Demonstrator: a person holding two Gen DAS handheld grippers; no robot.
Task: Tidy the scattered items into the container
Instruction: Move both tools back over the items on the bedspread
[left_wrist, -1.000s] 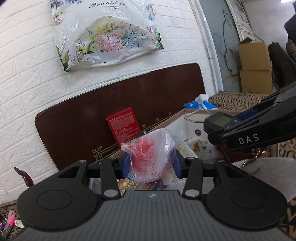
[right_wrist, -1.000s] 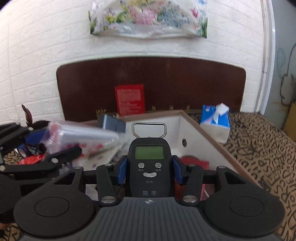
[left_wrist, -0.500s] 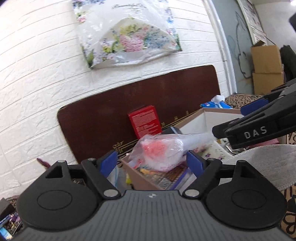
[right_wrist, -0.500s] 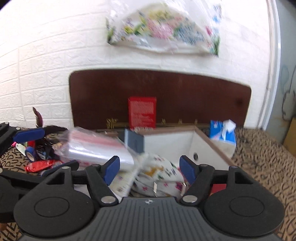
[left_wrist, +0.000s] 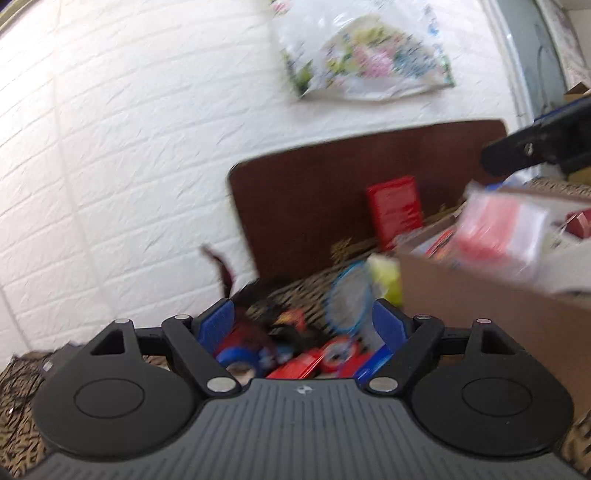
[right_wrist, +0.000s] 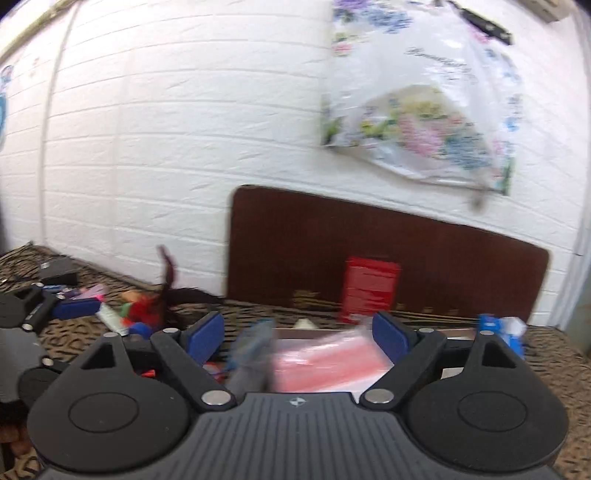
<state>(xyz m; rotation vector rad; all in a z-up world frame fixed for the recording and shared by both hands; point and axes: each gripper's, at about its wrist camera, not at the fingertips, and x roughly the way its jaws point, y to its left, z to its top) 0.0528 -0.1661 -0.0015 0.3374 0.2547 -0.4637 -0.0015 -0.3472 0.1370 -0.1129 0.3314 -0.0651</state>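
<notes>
My left gripper (left_wrist: 303, 325) is open and empty, turned left over a pile of scattered items (left_wrist: 295, 354): tape rolls, red packets, a blue-rimmed round thing (left_wrist: 349, 299). The cardboard container (left_wrist: 480, 317) stands at the right, with the clear bag of red stuff (left_wrist: 502, 229) lying on top of its contents. My right gripper (right_wrist: 297, 336) is open and empty above the container; the same bag (right_wrist: 325, 363) lies below it, blurred. The left gripper also shows at the left edge of the right wrist view (right_wrist: 55, 310).
A dark brown board (right_wrist: 369, 251) leans on the white brick wall with a red box (right_wrist: 371, 291) before it. A blue tissue pack (right_wrist: 502, 332) sits at the right. More small items (right_wrist: 122, 314) and a black device (right_wrist: 59, 269) lie on the patterned cloth at left.
Both grippers opened. The left let the clear bag drop into the container, the right released the digital scale. Both then swung left; the views are motion-blurred.
</notes>
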